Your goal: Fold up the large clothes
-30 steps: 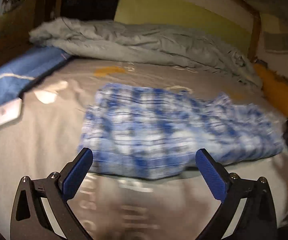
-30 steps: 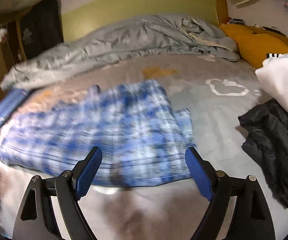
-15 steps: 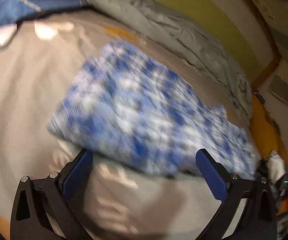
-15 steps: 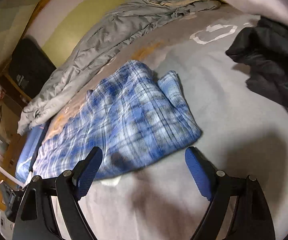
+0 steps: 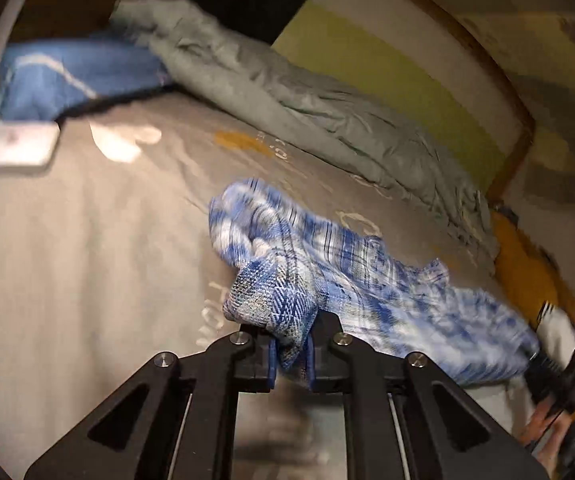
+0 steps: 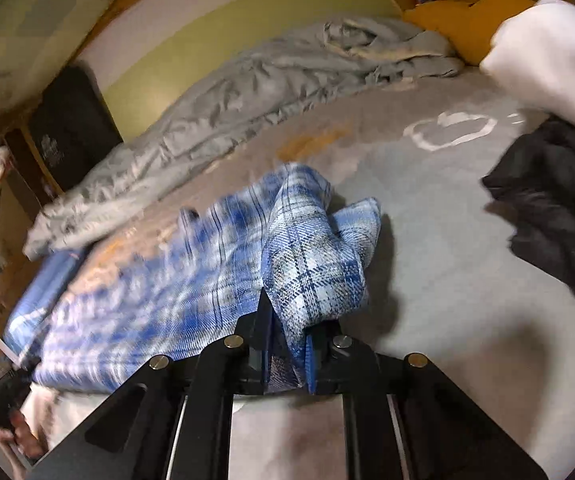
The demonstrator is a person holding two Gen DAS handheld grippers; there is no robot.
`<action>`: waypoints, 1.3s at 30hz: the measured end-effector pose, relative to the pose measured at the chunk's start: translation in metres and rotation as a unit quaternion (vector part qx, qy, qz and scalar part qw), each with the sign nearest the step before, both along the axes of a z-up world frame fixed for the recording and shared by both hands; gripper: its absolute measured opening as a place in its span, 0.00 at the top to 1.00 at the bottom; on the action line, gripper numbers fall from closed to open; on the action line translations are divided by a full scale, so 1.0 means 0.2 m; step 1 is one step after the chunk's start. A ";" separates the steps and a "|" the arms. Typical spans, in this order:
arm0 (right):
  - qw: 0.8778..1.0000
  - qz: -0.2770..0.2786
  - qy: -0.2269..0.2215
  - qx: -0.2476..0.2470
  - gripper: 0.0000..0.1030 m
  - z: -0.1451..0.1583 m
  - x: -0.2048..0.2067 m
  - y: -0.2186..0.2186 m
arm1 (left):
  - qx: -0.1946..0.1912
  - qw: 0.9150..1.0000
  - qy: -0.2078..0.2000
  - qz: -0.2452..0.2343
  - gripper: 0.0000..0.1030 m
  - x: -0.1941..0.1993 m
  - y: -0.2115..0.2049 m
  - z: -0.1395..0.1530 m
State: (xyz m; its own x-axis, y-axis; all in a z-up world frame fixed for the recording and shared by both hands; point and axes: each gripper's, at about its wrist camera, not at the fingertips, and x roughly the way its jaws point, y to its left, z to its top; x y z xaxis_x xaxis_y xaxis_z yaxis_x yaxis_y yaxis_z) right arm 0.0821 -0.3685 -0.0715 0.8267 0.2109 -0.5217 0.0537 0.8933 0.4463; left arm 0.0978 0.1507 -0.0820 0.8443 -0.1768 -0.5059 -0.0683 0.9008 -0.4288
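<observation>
A blue and white plaid shirt (image 5: 367, 280) lies partly folded on the grey bed sheet (image 5: 87, 240). My left gripper (image 5: 291, 354) is closing and its blue pads pinch the shirt's near left corner, which bunches up above the jaws. In the right wrist view the same plaid shirt (image 6: 191, 276) stretches off to the left. My right gripper (image 6: 289, 354) is closing too, with the shirt's near right corner clamped between its pads and standing up in a fold.
A crumpled grey duvet (image 5: 307, 96) runs along the headboard. A blue pillow (image 5: 59, 76) and a white flat object (image 5: 11, 142) lie at the left. A black garment (image 6: 555, 196), a white garment (image 6: 547, 56) and an orange cushion (image 6: 463, 20) sit at the right.
Both grippers went from wide open to closed on the near corners of the plaid shirt. Both moved in to the shirt's edge, and the cloth is now bunched and lifted at each grip.
</observation>
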 end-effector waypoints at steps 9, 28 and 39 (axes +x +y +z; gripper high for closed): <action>0.994 0.016 0.042 -0.102 0.77 -0.07 -0.18 0.03 | 0.144 0.987 0.057 0.035 0.36 -0.13 -0.08 -0.11; 0.973 0.032 -0.090 -0.209 0.39 0.64 -0.31 0.51 | 0.191 0.978 -0.065 -0.053 0.24 -0.12 -0.56 0.57; 0.961 0.010 -0.186 -0.203 0.11 1.37 -0.49 0.63 | 0.202 0.960 -0.189 -0.033 0.04 -0.30 -0.63 1.22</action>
State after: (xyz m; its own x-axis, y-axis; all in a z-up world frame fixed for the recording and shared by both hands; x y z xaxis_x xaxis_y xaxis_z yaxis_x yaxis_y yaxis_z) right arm -0.0167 -0.2421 0.2024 0.9697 0.0698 -0.2340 -0.0605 0.9971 0.0467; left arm 0.0385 0.0249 0.1617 0.9749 -0.0906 -0.2035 0.0873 0.9959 -0.0253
